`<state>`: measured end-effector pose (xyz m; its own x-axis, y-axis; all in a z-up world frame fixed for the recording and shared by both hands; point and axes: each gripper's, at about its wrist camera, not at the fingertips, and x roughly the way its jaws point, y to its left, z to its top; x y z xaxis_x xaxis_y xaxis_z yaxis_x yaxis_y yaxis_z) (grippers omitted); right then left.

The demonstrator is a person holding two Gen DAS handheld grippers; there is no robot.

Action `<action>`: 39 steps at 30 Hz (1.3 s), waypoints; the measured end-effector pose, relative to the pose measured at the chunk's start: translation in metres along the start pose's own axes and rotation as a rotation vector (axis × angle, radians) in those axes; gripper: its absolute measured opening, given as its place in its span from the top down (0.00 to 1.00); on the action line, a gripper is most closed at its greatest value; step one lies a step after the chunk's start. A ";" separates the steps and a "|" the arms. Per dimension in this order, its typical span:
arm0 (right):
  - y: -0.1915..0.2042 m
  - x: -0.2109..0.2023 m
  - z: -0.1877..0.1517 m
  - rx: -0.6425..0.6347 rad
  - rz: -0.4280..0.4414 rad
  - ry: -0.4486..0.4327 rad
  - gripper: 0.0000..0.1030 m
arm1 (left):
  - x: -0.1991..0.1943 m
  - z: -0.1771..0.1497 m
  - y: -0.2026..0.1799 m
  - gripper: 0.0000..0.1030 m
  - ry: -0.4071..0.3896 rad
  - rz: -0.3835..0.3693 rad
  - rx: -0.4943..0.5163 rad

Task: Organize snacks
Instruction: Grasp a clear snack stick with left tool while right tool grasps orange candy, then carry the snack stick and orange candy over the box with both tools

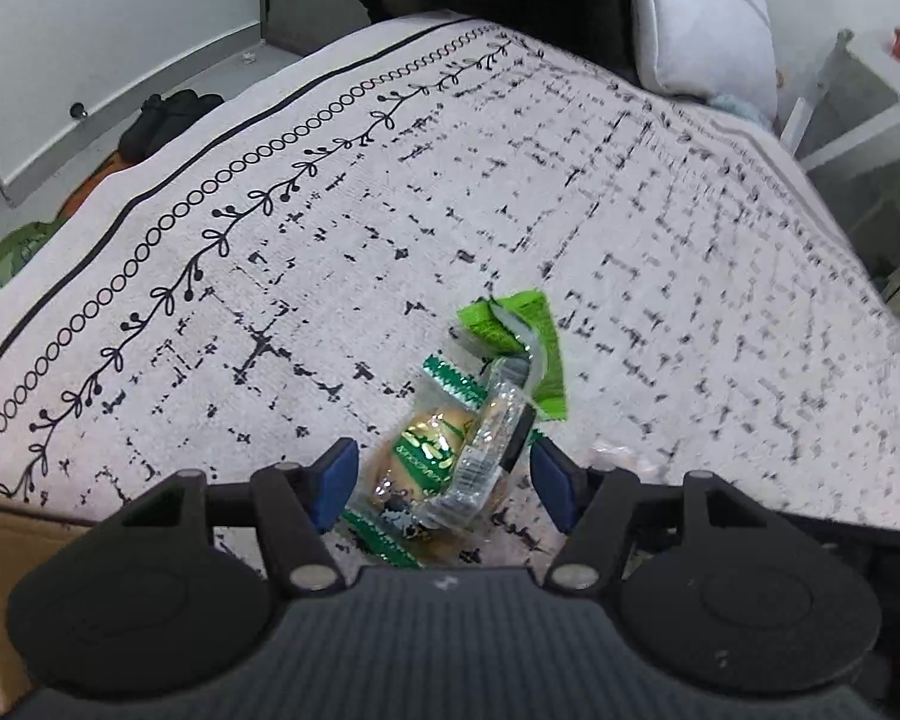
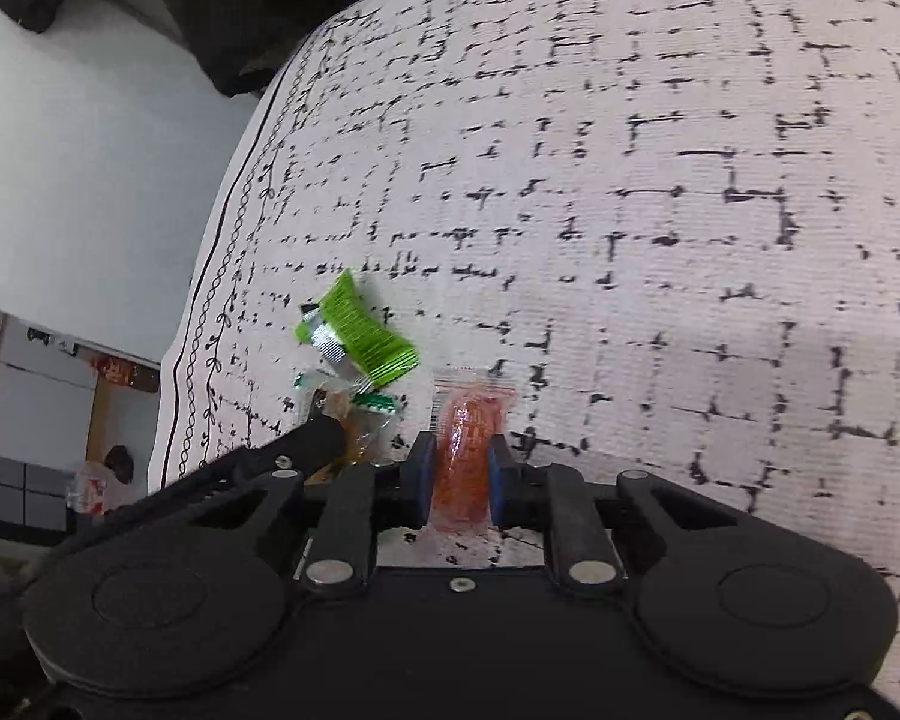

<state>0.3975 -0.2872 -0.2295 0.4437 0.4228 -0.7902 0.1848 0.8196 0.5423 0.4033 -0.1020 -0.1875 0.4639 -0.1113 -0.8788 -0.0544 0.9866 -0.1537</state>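
Observation:
My left gripper (image 1: pixel 444 474) is open, its blue pads on either side of a clear-wrapped golden pastry with green ends (image 1: pixel 432 456) that lies on the patterned cloth (image 1: pixel 330 252). A bright green packet (image 1: pixel 519 345) lies just beyond it, partly under a clear wrapper. My right gripper (image 2: pixel 461 468) is shut on an orange-red snack in a clear wrapper (image 2: pixel 465 438), low over the cloth (image 2: pixel 630 180). In the right wrist view the green packet (image 2: pixel 360 330) and the pastry (image 2: pixel 354 414) lie to the left, with the left gripper's finger over the pastry.
A cardboard box (image 1: pixel 0 552) stands at the lower left below the cloth's edge. A grey pillow (image 1: pixel 708 18) lies at the far end. Shoes (image 1: pixel 162 120) and a cabinet (image 1: pixel 90 48) are on the floor side to the left.

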 end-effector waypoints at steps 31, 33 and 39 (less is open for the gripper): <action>0.057 -0.055 -0.036 -0.211 0.142 -0.029 0.81 | -0.127 -0.030 0.064 0.84 -0.134 0.016 -0.164; 0.067 -0.061 -0.041 -0.235 0.162 -0.035 0.81 | -0.140 -0.035 0.073 0.84 -0.146 0.024 -0.180; 0.093 -0.076 -0.060 -0.308 0.218 -0.043 0.81 | -0.169 -0.053 0.102 0.84 -0.171 0.055 -0.228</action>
<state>0.3279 -0.2203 -0.1359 0.4812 0.5885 -0.6497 -0.1869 0.7930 0.5798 0.2721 0.0115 -0.0786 0.5960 -0.0176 -0.8028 -0.2717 0.9364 -0.2223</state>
